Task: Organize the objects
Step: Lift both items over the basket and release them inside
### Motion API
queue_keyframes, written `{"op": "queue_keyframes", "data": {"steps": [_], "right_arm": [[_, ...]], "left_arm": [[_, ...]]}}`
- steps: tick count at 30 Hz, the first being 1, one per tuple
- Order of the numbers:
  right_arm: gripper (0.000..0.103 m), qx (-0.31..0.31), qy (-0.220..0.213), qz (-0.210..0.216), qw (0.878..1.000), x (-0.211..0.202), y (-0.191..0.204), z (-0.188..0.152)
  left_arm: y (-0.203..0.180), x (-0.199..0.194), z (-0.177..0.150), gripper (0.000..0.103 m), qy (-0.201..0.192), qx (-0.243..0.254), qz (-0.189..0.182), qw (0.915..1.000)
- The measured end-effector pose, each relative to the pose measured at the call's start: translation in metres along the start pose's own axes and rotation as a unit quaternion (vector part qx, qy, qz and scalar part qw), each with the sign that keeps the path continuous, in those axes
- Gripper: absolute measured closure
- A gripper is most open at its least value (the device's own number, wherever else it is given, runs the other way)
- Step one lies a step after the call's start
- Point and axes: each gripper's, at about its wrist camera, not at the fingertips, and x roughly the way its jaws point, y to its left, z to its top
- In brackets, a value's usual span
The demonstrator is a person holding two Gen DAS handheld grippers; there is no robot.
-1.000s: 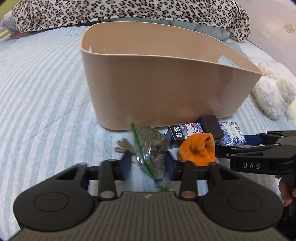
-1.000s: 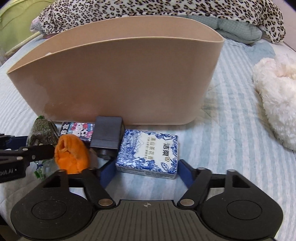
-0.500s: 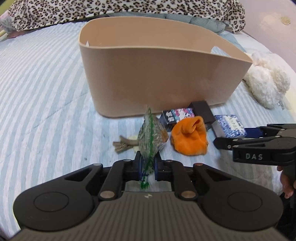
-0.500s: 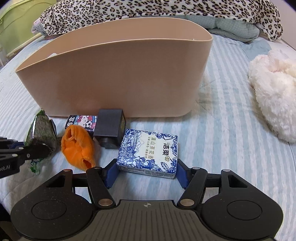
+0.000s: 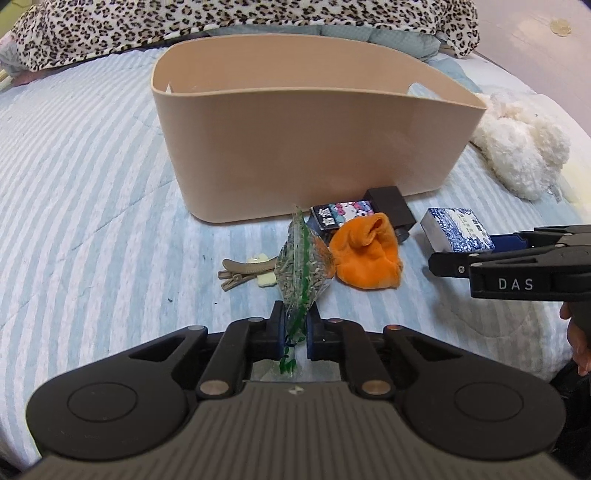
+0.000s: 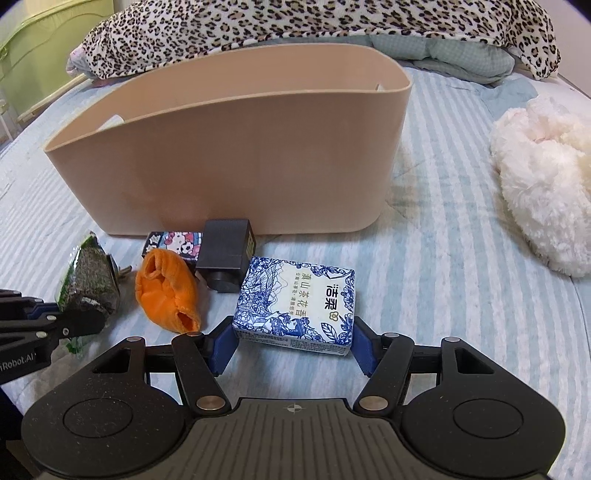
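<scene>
My left gripper (image 5: 295, 328) is shut on a clear zip bag of dried herbs (image 5: 301, 266), held above the striped bedspread; the bag also shows in the right wrist view (image 6: 90, 284). My right gripper (image 6: 293, 345) has its blue pads against both ends of a blue-and-white tissue pack (image 6: 297, 301), which also shows in the left wrist view (image 5: 456, 229). A beige plastic tub (image 5: 314, 122) stands behind the objects, also in the right wrist view (image 6: 236, 147).
On the bed lie an orange cloth (image 5: 367, 256), a Hello Kitty box (image 5: 340, 214), a black adapter (image 5: 391, 208) and hair clips (image 5: 245, 271). A white plush toy (image 6: 543, 195) lies right. A leopard blanket (image 6: 295, 22) lies behind the tub.
My left gripper closed on the herb bag and lifted it back from the tub. My right gripper's pads closed in on the tissue pack.
</scene>
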Motion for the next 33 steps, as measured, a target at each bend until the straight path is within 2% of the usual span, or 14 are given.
{"op": "queue_keyframes", "data": {"steps": [6,13,18,21,26,33], "right_arm": [[0.042,0.007,-0.023,0.009,1.000,-0.023,-0.002,0.000],[0.042,0.011,-0.082,0.016,0.996,-0.065,-0.003,0.018],[0.042,0.014,-0.124,0.018,0.992,-0.087,-0.003,0.041],[0.042,0.016,-0.146,0.015,0.989,-0.094,-0.001,0.063],[0.042,0.014,-0.170,0.010,0.985,-0.089,0.003,0.096],[0.042,0.006,-0.150,-0.010,0.989,-0.045,0.004,0.122]], "left_arm": [[0.004,-0.031,0.007,0.092,-0.037,-0.011,-0.010,0.9992],[0.012,-0.072,0.035,0.092,-0.099,-0.013,-0.002,0.9951],[0.014,-0.084,0.066,0.092,-0.133,-0.003,0.015,0.9910],[0.015,-0.080,0.087,0.092,-0.144,-0.003,0.020,0.9893],[0.013,-0.055,0.118,0.092,-0.137,-0.001,0.040,0.9897],[0.008,-0.005,0.137,0.092,-0.104,0.011,0.057,0.9929]]}}
